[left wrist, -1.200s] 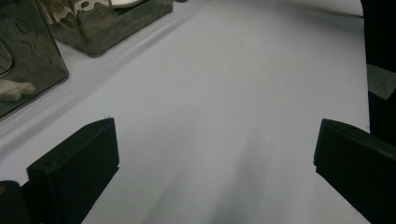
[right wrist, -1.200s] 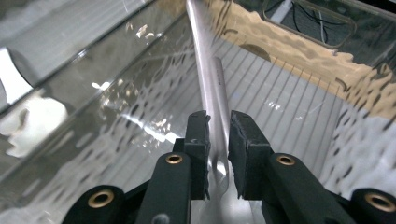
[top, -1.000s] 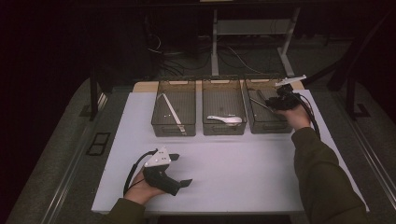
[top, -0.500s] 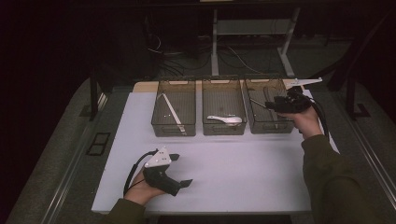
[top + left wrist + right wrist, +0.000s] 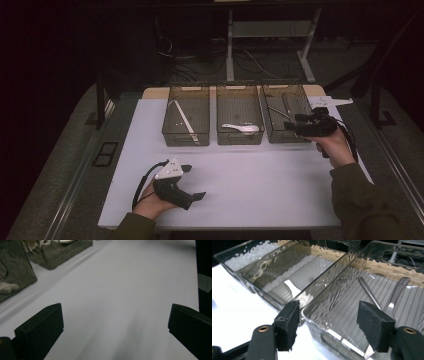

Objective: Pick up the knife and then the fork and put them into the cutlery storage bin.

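Observation:
Three clear bins stand in a row at the back of the white table (image 5: 250, 180). The left bin (image 5: 186, 137) holds a white strip-like utensil (image 5: 182, 120). A white spoon (image 5: 242, 128) lies in the middle bin (image 5: 239, 139), and metal utensils (image 5: 280, 111) lie in the right bin (image 5: 280, 137). My right gripper (image 5: 292, 125) hovers at the right bin's near right corner; its jaws have just been opening and stand open with nothing between them (image 5: 329, 322). Beyond them lie the metal utensils (image 5: 395, 297). My left gripper (image 5: 194, 181) rests on the table at the front left, open and empty (image 5: 115, 322).
A white flat piece (image 5: 332, 102) lies at the table's back right corner, beside the right bin. A desk frame and cables (image 5: 250, 60) stand on the dark floor behind the table. Bare white tabletop (image 5: 120, 285) stretches ahead of the left gripper.
The right hand has drawn back from over the right bin toward the near side, and its jaws have spread apart. The left hand has stayed put.

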{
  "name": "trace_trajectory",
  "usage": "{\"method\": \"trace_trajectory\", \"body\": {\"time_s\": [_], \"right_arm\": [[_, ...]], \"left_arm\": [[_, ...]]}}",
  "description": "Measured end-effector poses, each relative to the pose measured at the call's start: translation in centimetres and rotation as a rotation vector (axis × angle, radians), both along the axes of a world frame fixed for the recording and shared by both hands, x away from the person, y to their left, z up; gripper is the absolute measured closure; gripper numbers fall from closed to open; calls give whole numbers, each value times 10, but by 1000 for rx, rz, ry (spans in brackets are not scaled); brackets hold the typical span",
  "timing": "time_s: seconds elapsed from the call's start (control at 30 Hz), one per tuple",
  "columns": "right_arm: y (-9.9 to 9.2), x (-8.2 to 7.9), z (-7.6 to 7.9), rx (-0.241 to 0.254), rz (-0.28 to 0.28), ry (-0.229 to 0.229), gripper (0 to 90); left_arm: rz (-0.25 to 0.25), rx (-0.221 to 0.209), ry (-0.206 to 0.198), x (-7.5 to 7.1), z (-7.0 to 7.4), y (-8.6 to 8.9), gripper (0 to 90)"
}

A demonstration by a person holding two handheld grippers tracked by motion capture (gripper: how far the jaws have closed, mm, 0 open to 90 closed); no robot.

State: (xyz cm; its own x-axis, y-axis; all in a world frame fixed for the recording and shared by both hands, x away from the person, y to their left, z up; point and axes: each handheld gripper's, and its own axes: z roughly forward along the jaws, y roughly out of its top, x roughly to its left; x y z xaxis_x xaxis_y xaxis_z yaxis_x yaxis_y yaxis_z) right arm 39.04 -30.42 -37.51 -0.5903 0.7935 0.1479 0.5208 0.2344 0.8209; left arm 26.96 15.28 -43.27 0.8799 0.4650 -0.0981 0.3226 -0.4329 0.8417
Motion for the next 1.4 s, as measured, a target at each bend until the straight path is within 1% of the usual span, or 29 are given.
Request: {"method": "trace_trajectory", "body": {"time_s": [0.03,0.1,0.17,0.23,0.47,0.6,0.7,0.8,0.97,1.13,1.27,1.33,1.4], "right_arm": [[2,-4,0,-9,-5,-5,315],[4,-12,-1,-33,1,-12,298],[7,-20,-2,-42,11,-15,291],[9,-28,-3,-47,19,-30,284],[11,-54,-4,-5,63,-50,264],[12,-65,-8,-5,71,-65,239],[12,-71,-12,-1,70,-67,221],[11,-77,-16,-2,81,-77,221],[8,-88,-24,11,100,-96,221],[7,-101,-34,26,121,-79,216],[8,-111,-42,26,149,-90,216],[8,-116,-45,24,163,-89,216],[9,-121,-47,30,175,-84,215]], "left_arm": [[-2,4,1,0,0,0,0],[-3,7,1,0,0,0,0],[0,9,2,0,0,0,0],[2,7,1,0,0,1,0],[3,5,-1,0,0,0,0],[7,5,3,0,0,1,0],[8,4,4,0,0,1,0],[7,4,4,0,0,1,0],[10,-2,0,0,0,2,0],[10,2,1,0,1,1,0],[13,2,1,-1,1,1,0],[10,2,-6,-1,1,1,0],[13,-2,-4,-1,1,1,0]]}}
